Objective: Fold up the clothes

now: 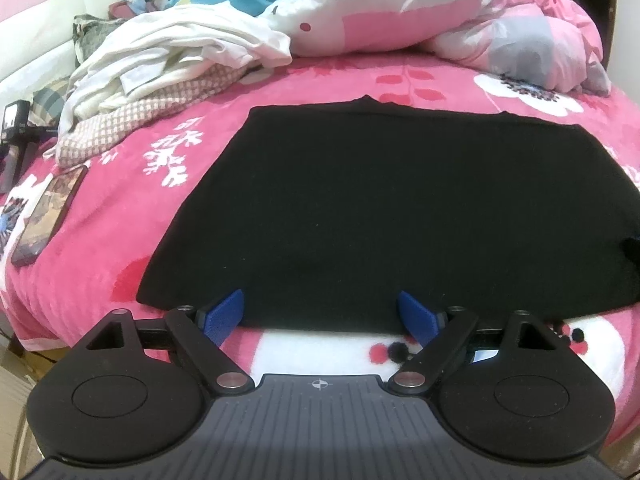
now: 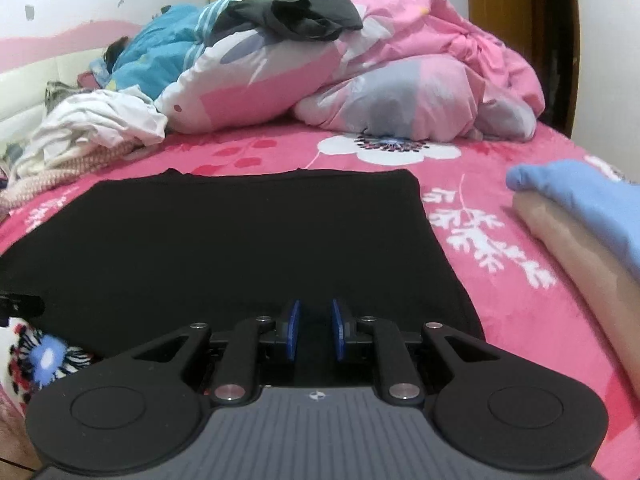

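No readable writing is showing. The left gripper (image 1: 320, 312) is standing wide apart, gripping nothing, its blue pads (image 1: 224, 314) straddling the black garment (image 1: 380, 208)'s near edge. The right gripper (image 2: 316, 330) is sitting nearly closed over the same hem; whether it is pinching cloth is unclear.

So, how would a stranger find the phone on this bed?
Look at the pink flowered blanket, on its left side beside the black garment. The phone lies flat below the checked cloth; it is the only thin, dark, glossy slab there.
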The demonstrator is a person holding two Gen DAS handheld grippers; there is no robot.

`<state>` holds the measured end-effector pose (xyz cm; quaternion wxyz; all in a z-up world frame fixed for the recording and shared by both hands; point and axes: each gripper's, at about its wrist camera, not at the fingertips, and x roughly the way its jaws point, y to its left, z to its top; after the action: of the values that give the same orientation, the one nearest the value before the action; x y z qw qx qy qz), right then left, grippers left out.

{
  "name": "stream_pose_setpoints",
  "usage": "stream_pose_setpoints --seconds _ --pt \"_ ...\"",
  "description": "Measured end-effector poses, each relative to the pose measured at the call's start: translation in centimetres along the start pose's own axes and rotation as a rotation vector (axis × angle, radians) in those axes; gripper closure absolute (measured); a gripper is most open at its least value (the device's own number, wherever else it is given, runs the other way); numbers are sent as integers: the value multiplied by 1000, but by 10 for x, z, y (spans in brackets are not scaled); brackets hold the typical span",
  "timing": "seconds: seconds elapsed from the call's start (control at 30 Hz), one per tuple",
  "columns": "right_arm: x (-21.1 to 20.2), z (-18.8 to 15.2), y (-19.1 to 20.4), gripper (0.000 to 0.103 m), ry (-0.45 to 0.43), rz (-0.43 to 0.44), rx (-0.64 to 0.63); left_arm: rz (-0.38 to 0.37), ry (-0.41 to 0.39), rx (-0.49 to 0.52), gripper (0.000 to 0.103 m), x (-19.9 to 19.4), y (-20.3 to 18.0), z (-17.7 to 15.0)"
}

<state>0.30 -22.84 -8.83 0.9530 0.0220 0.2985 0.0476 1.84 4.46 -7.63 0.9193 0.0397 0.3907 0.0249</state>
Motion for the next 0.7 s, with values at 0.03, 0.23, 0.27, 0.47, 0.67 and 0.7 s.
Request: stream_pose_setpoints --seconds 0.03,0.23,0.27,0.47,0.67,0.7 --pt "0 0 -1 85 1 5 6 4 1 3 17 0 -1 0" --pt "2 -2 -3 84 -1 15 18 23 8 21 16 -1 -5 2" --pt "2 -2 -3 84 -2 16 16 25 9 23 16 -1 -5 2" --pt "-7 8 1 84 -29 51 32 -21 -58 -8 16 -13 3 1" --pt "5 13 9 84 -20 138 29 -48 -90 -95 13 -13 33 -5" --pt "10 11 4 84 -2 137 48 -43 -89 -119 13 -12 41 -7"
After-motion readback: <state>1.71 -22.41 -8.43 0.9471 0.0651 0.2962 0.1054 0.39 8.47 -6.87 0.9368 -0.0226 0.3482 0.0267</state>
